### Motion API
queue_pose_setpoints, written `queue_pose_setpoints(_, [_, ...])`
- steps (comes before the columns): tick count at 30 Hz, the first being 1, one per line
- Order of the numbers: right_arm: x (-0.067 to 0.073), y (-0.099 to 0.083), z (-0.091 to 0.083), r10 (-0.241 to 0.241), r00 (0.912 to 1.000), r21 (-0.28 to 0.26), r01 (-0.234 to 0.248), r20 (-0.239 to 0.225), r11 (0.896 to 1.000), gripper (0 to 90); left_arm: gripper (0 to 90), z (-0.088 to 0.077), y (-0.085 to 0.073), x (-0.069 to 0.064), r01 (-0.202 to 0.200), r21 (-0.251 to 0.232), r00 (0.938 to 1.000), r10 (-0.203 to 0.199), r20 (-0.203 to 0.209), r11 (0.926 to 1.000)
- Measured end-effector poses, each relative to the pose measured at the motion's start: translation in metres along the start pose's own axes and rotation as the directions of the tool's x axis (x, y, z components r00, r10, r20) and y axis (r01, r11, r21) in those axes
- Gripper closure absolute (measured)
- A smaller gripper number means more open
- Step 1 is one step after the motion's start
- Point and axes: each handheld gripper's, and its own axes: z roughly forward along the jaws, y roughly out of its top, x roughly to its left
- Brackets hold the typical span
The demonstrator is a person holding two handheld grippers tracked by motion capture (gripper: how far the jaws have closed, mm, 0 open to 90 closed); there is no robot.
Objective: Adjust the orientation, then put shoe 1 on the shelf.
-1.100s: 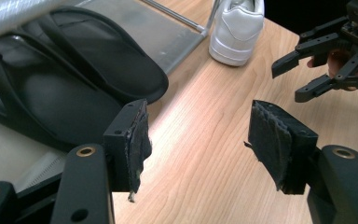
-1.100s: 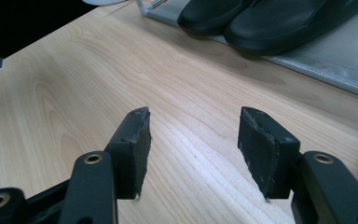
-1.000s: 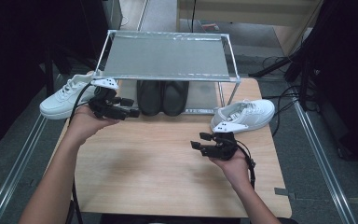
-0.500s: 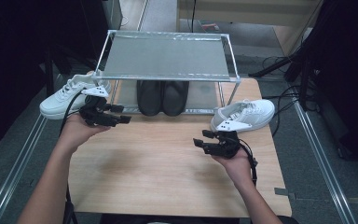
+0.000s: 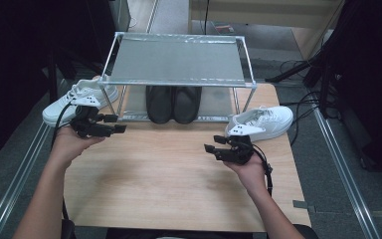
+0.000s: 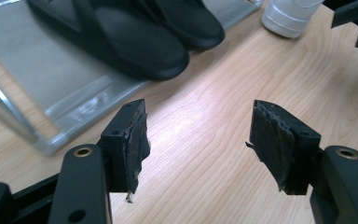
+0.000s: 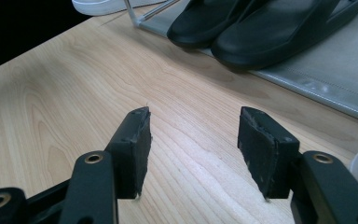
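Leftward toward nine o'clock drifts the left tongs (image 5: 110, 123), spread and empty beside the white shoe (image 5: 79, 99); right tongs (image 5: 218, 144) spread, idle.

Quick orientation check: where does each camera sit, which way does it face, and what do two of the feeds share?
High view: above the person's side, looking forward and down on the table, rack, both forearms.
Left gripper view: rides the left gripper, open jaws toward the black slippers.
Right gripper view: rides the right gripper, open jaws.
Shared: both gripper views show the slippers.
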Motion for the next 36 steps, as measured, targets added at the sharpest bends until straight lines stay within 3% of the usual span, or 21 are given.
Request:
queue_pose_setpoints(8, [0.002, 0.001, 0.002, -0.002, 0.9999, 0.0, 0.002, -0.013, 1.0, 45.8, 38.5, -0.009, -0.009, 0.014, 0.032, -0.003, 0.9986, -0.032, -0.042, 0.9995])
queue_pose_setpoints(16, [0.002, 0.0, 0.002, -0.004, 1.0, 0.007, 0.004, -0.009, 1.0, 45.9, 64.5, -0.02, -0.024, 0.032, 0.07, -0.011, 0.9927, -0.071, -0.097, 0.9975])
queue_pose_setpoints(22, [0.003, -0.001, 0.002, -0.008, 0.9999, 0.019, 0.008, -0.006, 1.0, 45.8, 72.6, -0.029, -0.029, 0.045, 0.099, -0.044, 0.9828, -0.104, -0.152, 0.9941])
queue_pose_setpoints(25, [0.003, -0.003, 0.002, -0.005, 1.0, 0.022, 0.005, 0.003, 1.0, 45.8, 77.1, -0.03, -0.027, 0.056, 0.124, -0.042, 0.9771, -0.129, -0.169, 0.9914])
queue_pose_setpoints(31, [0.004, -0.008, 0.0, 0.006, 0.9998, 0.027, -0.006, 0.019, 1.0, 45.8, 85.7, -0.03, -0.02, 0.074, 0.146, -0.056, 0.9744, -0.154, -0.164, 0.9876])
queue_pose_setpoints(36, [0.006, -0.012, -0.001, 0.005, 0.9995, 0.041, -0.007, 0.032, 0.999, 45.8, 89.8, -0.025, -0.009, 0.095, 0.176, -0.034, 0.9639, -0.179, -0.197, 0.9838])
